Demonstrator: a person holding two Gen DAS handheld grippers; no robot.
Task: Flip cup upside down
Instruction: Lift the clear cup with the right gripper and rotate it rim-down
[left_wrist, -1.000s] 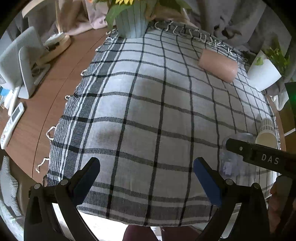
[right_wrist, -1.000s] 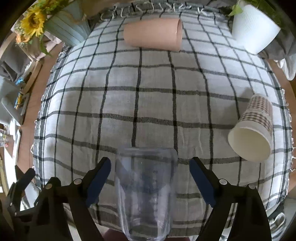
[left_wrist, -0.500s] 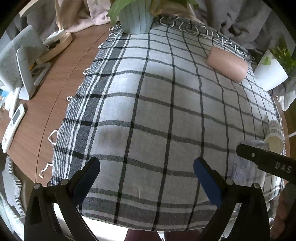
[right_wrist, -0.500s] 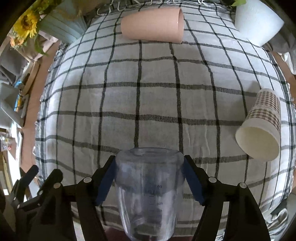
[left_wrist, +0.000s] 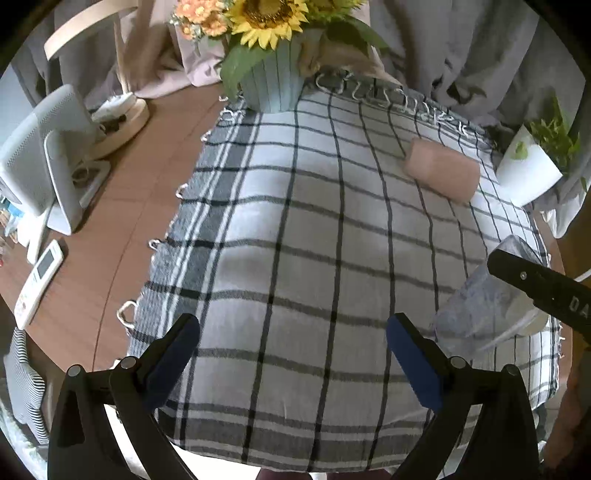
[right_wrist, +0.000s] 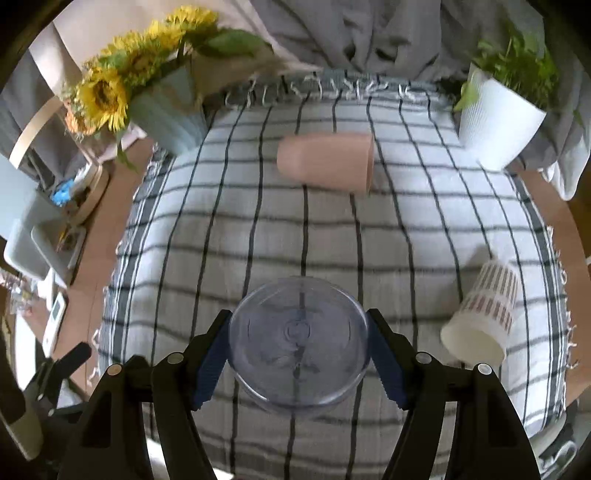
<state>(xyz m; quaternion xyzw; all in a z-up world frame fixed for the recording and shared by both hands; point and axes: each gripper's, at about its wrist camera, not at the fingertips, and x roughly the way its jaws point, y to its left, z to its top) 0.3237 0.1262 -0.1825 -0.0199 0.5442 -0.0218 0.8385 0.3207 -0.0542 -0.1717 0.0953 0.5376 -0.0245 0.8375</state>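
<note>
Brown wooden desk (left_wrist: 122, 206) under grey checked cloth (left_wrist: 314, 229), sunflower vase (right_wrist: 166, 110) at 11 o'clock. My right gripper (right_wrist: 299, 354) clamped on clear plastic measuring cup (right_wrist: 298, 341), lifted off cloth, base facing my camera: mid-tilt, I judge, to bring mouth down. My left gripper (left_wrist: 291, 354) spread wide, empty, held aside. Pink tumbler (right_wrist: 327, 162) on side at 12 o'clock, patterned paper cup (right_wrist: 480, 314) on side at 3 o'clock.
</note>
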